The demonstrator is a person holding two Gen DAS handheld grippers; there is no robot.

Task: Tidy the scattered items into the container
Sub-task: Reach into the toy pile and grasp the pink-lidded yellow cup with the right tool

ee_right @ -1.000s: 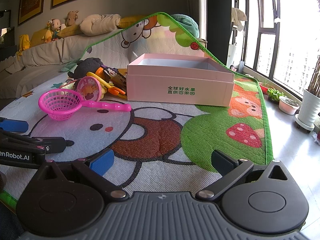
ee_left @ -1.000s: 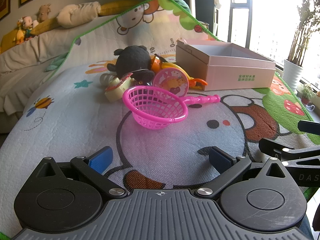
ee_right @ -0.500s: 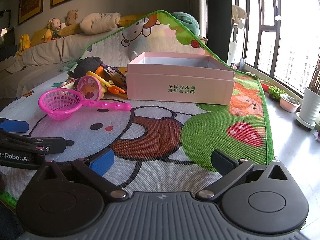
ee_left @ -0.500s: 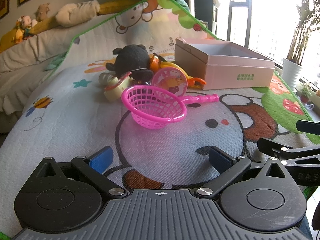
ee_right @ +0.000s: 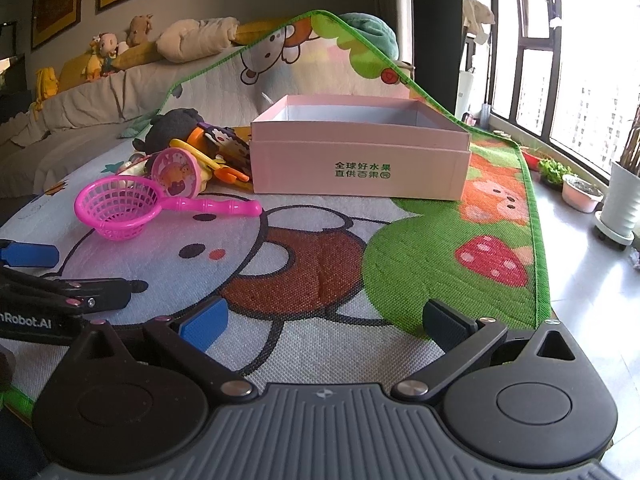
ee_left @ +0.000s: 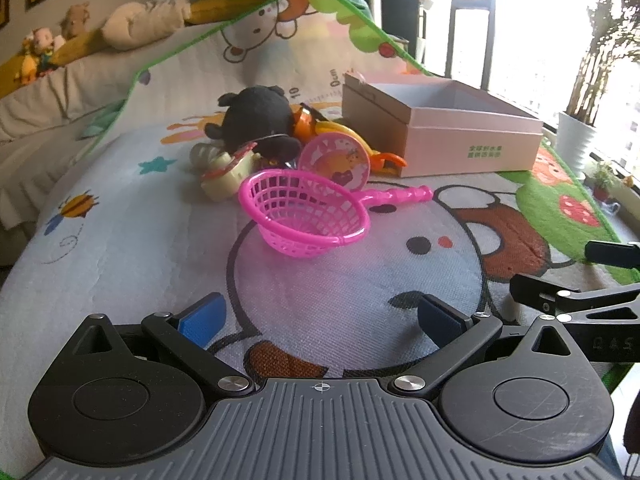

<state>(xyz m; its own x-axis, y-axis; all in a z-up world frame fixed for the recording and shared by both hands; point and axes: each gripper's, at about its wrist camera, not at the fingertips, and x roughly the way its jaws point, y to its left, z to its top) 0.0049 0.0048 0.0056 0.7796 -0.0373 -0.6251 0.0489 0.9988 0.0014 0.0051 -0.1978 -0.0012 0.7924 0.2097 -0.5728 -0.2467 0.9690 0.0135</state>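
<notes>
A pink toy net (ee_left: 306,214) (ee_right: 120,208) lies on the cartoon play mat (ee_left: 140,220), its handle pointing right. Behind it sits a pile: a black plush toy (ee_left: 256,120) (ee_right: 172,126), a round pink disc (ee_left: 336,158) (ee_right: 176,172), a cream toy (ee_left: 224,174) and yellow-orange pieces (ee_left: 380,160). The open pink box (ee_left: 460,140) (ee_right: 360,160) stands to the right of the pile and holds nothing I can see. My left gripper (ee_left: 320,320) is open, low over the mat, short of the net. My right gripper (ee_right: 324,324) is open, facing the box from a distance.
The mat climbs a sofa (ee_right: 80,92) topped with stuffed toys (ee_right: 100,52). Beyond the mat's green right edge (ee_right: 538,220) is bare floor with potted plants (ee_right: 580,192) by the windows. The other gripper shows at each view's side (ee_left: 576,308) (ee_right: 60,296).
Both grippers have crept slightly forward; the net and the box look a little closer. Nothing was grasped or moved.
</notes>
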